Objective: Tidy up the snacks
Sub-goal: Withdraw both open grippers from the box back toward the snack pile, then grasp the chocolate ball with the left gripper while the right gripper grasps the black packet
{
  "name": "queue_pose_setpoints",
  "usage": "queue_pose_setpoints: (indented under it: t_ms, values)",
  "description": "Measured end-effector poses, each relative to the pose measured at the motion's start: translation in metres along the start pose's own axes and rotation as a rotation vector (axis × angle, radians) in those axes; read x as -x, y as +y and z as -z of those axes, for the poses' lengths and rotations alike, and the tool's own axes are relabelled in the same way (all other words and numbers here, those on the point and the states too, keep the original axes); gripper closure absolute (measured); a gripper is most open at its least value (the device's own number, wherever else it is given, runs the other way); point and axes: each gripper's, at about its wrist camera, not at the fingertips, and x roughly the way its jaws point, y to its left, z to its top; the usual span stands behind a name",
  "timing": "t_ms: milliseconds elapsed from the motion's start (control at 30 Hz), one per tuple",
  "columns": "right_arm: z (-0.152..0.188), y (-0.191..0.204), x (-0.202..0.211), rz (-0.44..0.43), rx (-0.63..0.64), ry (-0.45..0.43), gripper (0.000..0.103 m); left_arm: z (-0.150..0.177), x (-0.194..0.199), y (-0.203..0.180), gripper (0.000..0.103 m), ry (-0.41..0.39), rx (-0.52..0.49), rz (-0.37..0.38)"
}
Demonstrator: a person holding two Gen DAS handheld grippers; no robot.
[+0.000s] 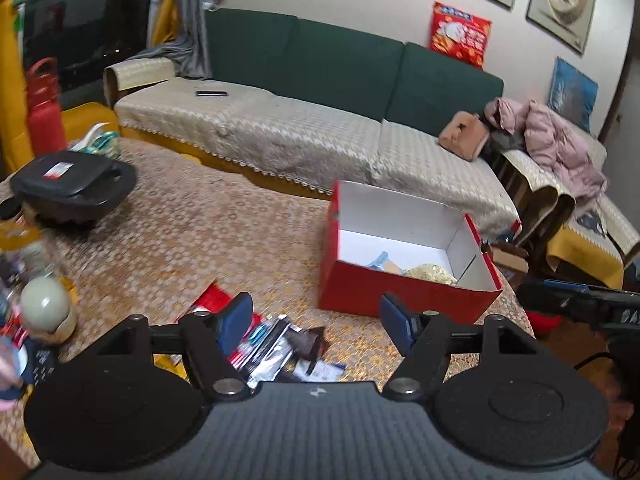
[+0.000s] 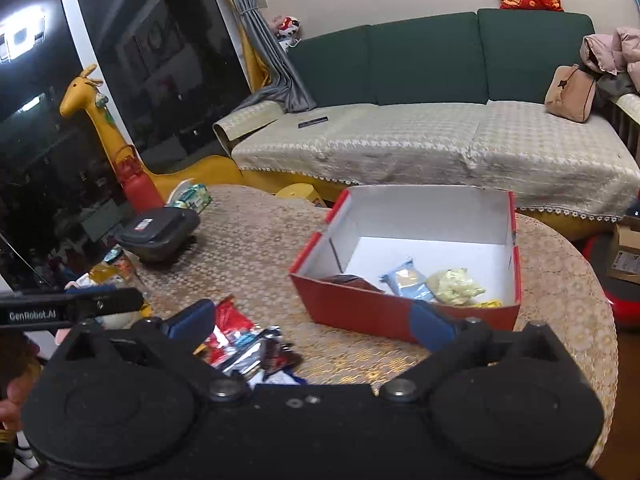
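Observation:
A red box with a white inside [image 1: 404, 216] [image 2: 436, 212] stands on the round table. It holds a blue packet [image 2: 406, 280], a pale yellow packet [image 2: 456, 286] and a dark packet [image 2: 350, 281]. A pile of loose snack packets [image 1: 276, 350] [image 2: 244, 344] lies on the table just under both grippers. My left gripper [image 1: 316, 314] is open and empty above the pile. My right gripper [image 2: 312, 320] is open and empty, between the pile and the box's front wall. The left gripper also shows at the left edge of the right wrist view [image 2: 72, 306].
A black lidded container [image 1: 74, 184] [image 2: 158, 232], bottles and jars [image 1: 44, 300] and a red flask [image 1: 44, 116] stand on the left of the table. A sofa [image 1: 320, 120] runs behind the table. The table's edge [image 2: 600, 320] curves on the right.

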Motion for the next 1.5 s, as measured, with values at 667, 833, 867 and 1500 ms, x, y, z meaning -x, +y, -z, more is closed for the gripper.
queue_pose_setpoints:
  t_ms: [667,833,867,1500]
  values:
    - [0.073,0.08,-0.048,0.048,0.232,0.049,0.0,0.085,-0.009,0.076,0.015,0.03,0.018,-0.177]
    - [0.078,0.081,-0.072,0.071,0.255,0.111,0.0,0.095,-0.026,0.074,0.015,0.053,-0.044,-0.154]
    - [0.079,0.08,-0.078,0.069,0.261,0.137,0.0,0.097,-0.029,0.073,0.015,0.055,-0.06,-0.159]
    - [0.131,0.135,-0.157,0.202,0.465,0.218,0.01,0.112,-0.097,0.112,0.015,0.144,-0.034,-0.294]
